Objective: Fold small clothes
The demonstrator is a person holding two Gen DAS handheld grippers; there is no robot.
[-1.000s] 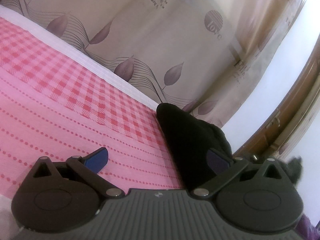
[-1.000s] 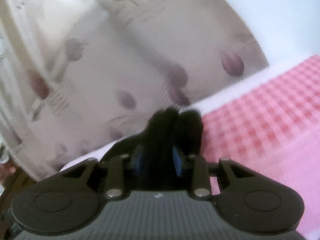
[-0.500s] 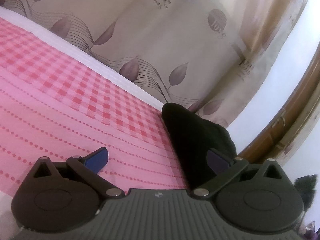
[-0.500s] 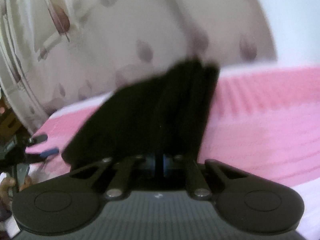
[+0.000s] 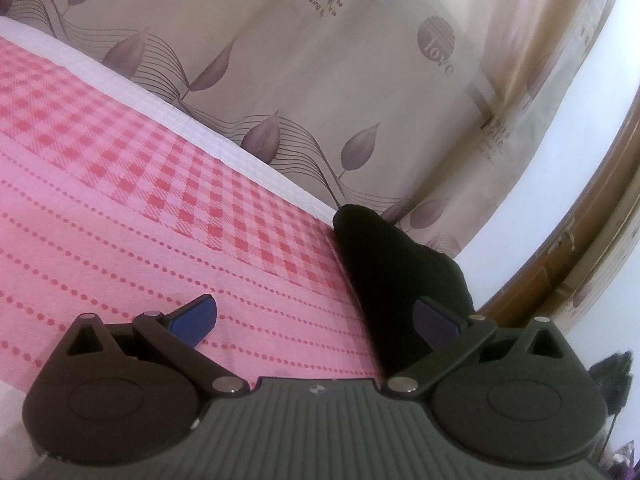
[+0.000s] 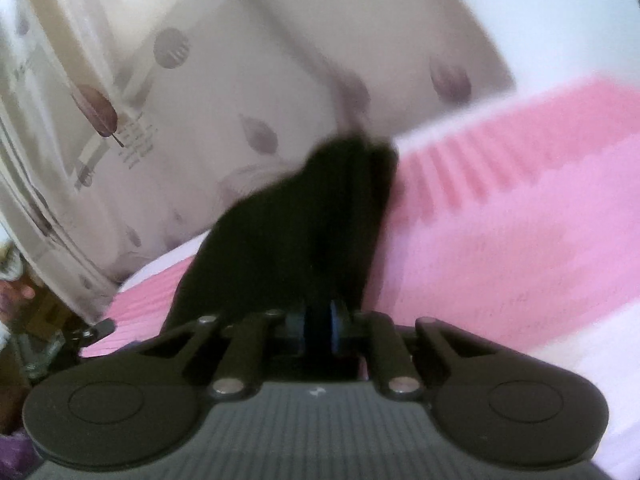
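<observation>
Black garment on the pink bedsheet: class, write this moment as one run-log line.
right tool: shut on black garment, jaws just closing | left tool: open, empty | surface: pink bedsheet

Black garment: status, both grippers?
Left hand-held gripper open, empty. Right hand-held gripper shut on black garment, bunched upright over pink bedspread. Nothing in the way.

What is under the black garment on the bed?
The black garment lies on the pink bedcover, near its white edge. The part beneath it is covered, so anything else there cannot be seen.
</observation>
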